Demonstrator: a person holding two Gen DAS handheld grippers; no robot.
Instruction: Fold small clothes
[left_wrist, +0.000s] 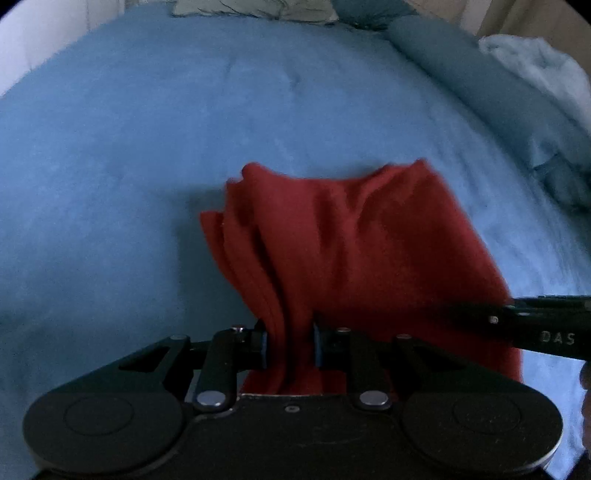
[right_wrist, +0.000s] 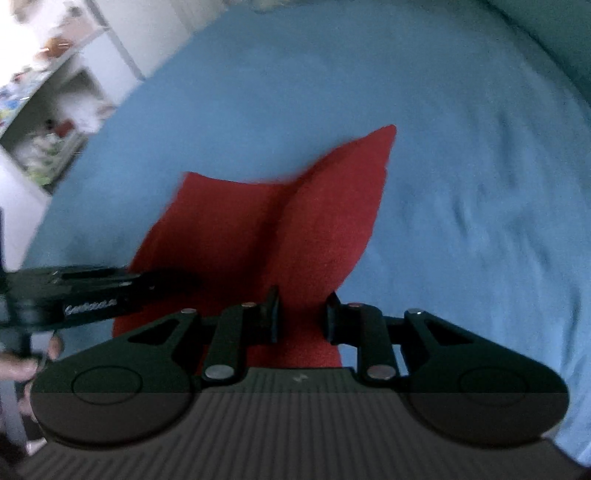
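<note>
Here both grippers pinch the red cloth (left_wrist: 351, 240) above the blue bed (left_wrist: 129, 166): the left gripper (left_wrist: 290, 345) clamps bunched folds, the right gripper (right_wrist: 302, 319) a thinner edge. That edge could slip out if the two pull apart. Motion blur hides the hem, so the garment's type is probably unknowable.
</note>
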